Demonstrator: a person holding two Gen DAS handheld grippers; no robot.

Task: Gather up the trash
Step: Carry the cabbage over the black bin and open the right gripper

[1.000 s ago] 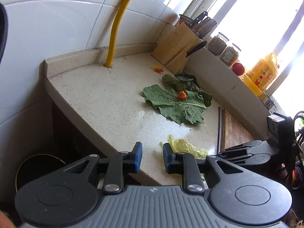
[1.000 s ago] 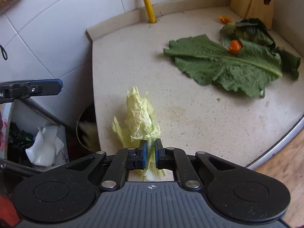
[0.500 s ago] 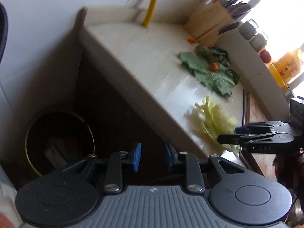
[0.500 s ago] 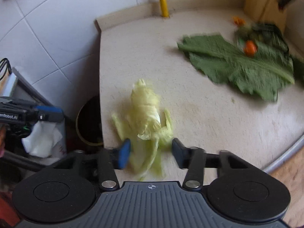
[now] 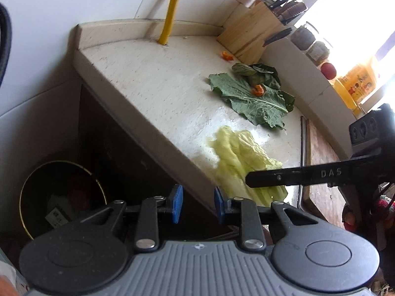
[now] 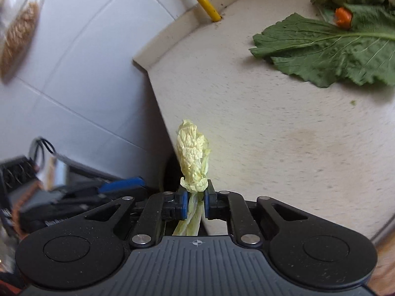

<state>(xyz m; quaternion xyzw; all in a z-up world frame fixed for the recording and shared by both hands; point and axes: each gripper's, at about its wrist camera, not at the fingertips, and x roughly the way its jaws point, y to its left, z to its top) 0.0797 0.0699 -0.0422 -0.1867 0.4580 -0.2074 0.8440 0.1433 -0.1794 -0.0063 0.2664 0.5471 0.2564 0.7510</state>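
A pale yellow cabbage leaf stands up between the blue pads of my right gripper, which is shut on its stalk over the counter's left edge. From the left wrist view the same leaf drapes at the counter edge under a black finger of the right gripper. My left gripper is open and holds nothing, below the counter edge. A round dark trash bin with scraps inside sits on the floor at lower left. A big green leaf and orange scraps lie farther along the counter.
A yellow pipe rises from the counter's back corner. A wooden knife block, jars, a red fruit and a yellow oil bottle line the sill. A wooden board lies at the right. White tiled wall stands on the left.
The right gripper opened half a second ago and has shut again on the cabbage leaf, now bunched upright. The left gripper dropped beside the counter, bringing the bin into view.
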